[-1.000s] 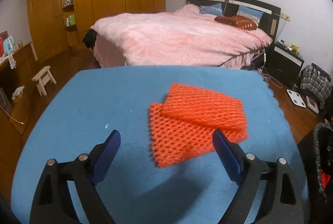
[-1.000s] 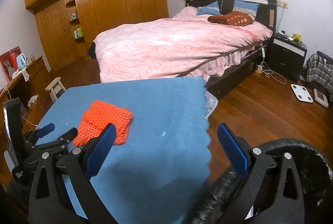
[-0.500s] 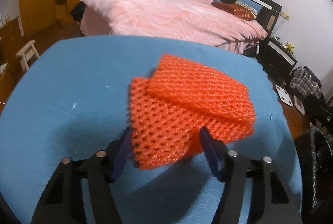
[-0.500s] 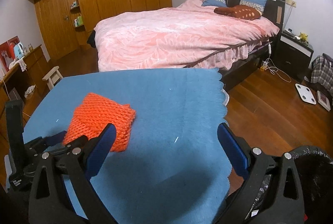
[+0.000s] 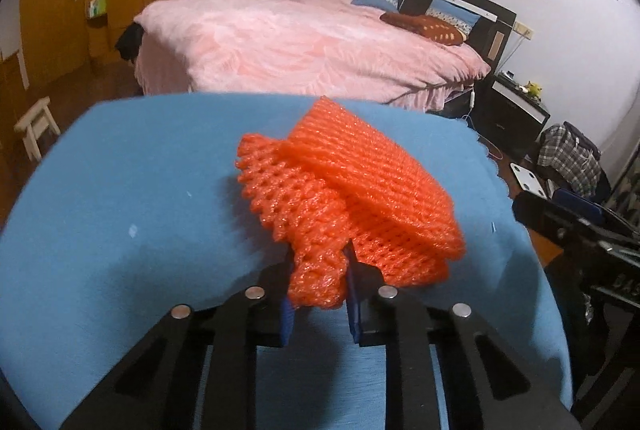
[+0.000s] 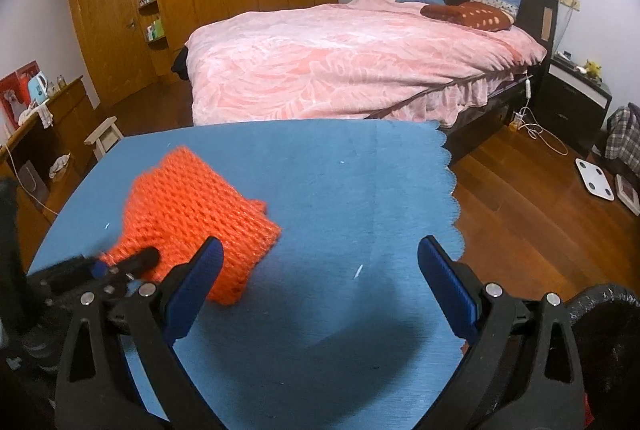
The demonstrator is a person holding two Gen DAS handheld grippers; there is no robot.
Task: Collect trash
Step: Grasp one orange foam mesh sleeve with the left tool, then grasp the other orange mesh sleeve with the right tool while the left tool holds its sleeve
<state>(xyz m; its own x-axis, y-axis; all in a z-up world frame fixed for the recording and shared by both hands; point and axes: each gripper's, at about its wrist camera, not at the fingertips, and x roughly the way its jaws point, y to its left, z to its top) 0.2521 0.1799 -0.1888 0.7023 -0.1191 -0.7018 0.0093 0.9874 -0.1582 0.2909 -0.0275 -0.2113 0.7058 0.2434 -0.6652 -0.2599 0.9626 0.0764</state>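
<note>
A: What are the left fingers (image 5: pixel 352 294) doing?

B: They have just been closing, and the near edge of the orange net (image 5: pixel 352 198) is bunched between them. The blue pads press on the crumpled mesh, so the left gripper (image 5: pixel 318 286) is grasping the net.

A: And the right gripper (image 6: pixel 320 282)?

B: Released. Its fingers (image 6: pixel 200 278) stand wide apart with nothing between them, over bare blue cloth near the tabletop's (image 6: pixel 340 170) right edge.

A: Where does the net lie?

B: Toward the left side of the tabletop, nearer the front edge than the back. It is a folded pad of foam mesh. Its far part looks tilted up off the cloth, though I cannot tell whether all of it is clear.

A: So which step is this?

B: I judge it the pick-up of the trash: grip made, carry not yet begun.

A: What next?

B: A black bag (image 6: pixel 608 342) shows at the lower right, beyond the tabletop's right edge. That is probably the bin. The left hand would need to lift the net clear, carry it past the right gripper and release over the bag. The mesh is soft and held only by one edge, so it may slip.
</note>
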